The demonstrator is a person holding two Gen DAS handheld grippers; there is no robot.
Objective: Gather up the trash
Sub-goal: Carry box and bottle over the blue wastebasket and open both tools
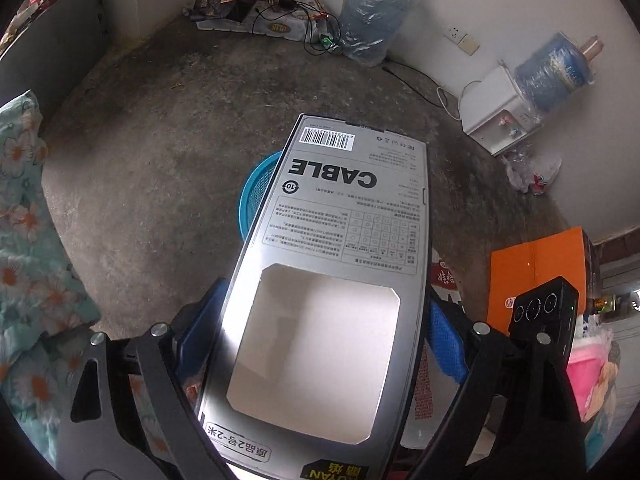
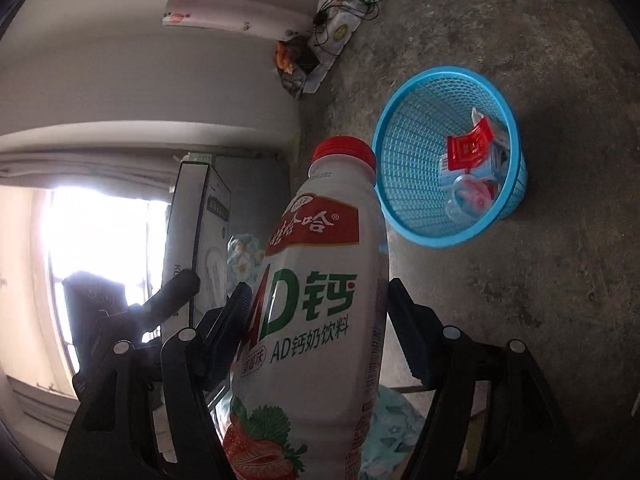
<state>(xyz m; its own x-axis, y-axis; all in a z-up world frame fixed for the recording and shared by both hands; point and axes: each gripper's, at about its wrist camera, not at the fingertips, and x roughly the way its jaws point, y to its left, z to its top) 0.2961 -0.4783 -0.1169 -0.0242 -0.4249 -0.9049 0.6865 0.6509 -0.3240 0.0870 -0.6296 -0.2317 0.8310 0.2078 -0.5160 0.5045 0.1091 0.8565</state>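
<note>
**A:** What does the left wrist view show?

**B:** The left gripper (image 1: 320,320) is clamped on a flat silver cable box (image 1: 340,240), its blue pads pressing both long edges. The box points forward and away from the camera. It has a barcode at the far end, the word CABLE printed upside down, and a cut-out window near the fingers. Part of a blue mesh trash basket (image 1: 256,196) peeks out from behind the box on the concrete floor (image 1: 160,140).

**A:** And the right wrist view?

**B:** The right gripper (image 2: 320,320) is closed around a white milk drink bottle (image 2: 320,280) with a red cap, held upright between the two black fingers. The bottle carries a red and green label and a strawberry picture at the bottom.

**A:** Where is the basket from this side?

**B:** It stands on the floor ahead and to the right of the bottle, well apart from it. Inside lie a red wrapper (image 2: 470,146) and some pale packaging.

**A:** Anything else around?

**B:** In the left view, a large water jug (image 1: 376,16) stands by the far wall, a white water dispenser (image 1: 500,116) sits on the right, and an orange box (image 1: 536,276) lies near the gripper. Floral fabric (image 1: 28,216) fills the left edge
</note>
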